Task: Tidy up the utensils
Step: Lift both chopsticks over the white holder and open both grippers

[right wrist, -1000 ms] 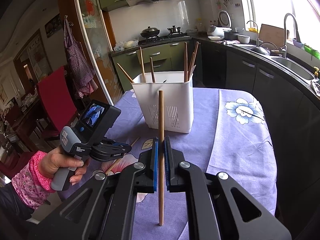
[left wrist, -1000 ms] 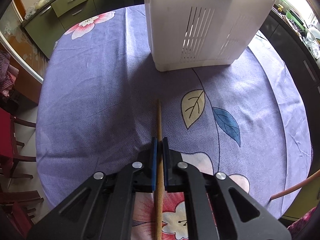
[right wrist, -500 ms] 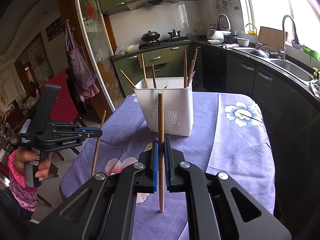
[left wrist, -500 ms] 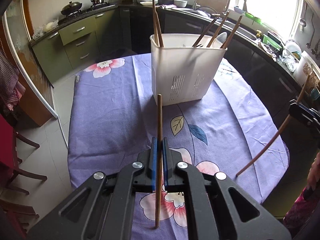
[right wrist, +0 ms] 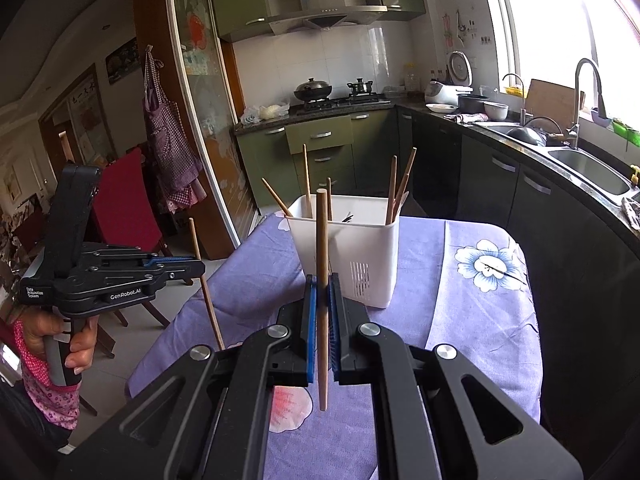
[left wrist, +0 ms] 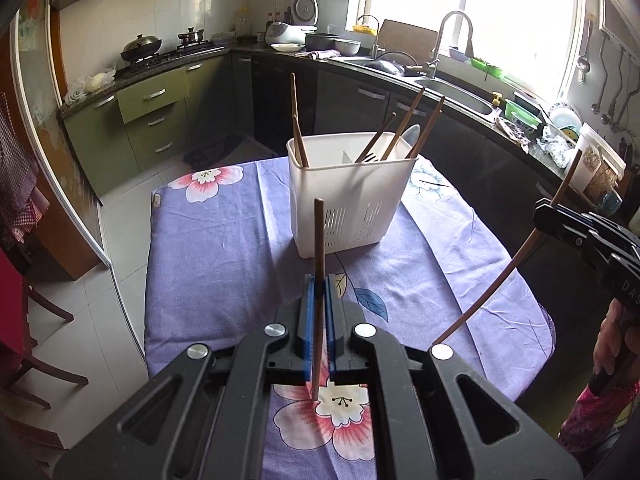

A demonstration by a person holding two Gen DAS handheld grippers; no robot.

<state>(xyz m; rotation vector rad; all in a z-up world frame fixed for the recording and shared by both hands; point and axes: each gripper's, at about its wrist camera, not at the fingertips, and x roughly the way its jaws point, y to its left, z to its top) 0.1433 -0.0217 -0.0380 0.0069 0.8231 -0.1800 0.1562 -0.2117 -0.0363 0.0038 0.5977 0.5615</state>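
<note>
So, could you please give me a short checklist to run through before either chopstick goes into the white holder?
1. Left tongs clamped on their chopstick: ok.
2. Right tongs clamped on their chopstick: ok.
3. Both chopsticks lifted off the tablecloth: ok.
4. White holder upright on the table: ok.
5. Free room in the holder: ok; several utensils lean at its ends, with open space showing between them.
6. Each chopstick directly above the holder's opening: not ok; both are short of it.
</note>
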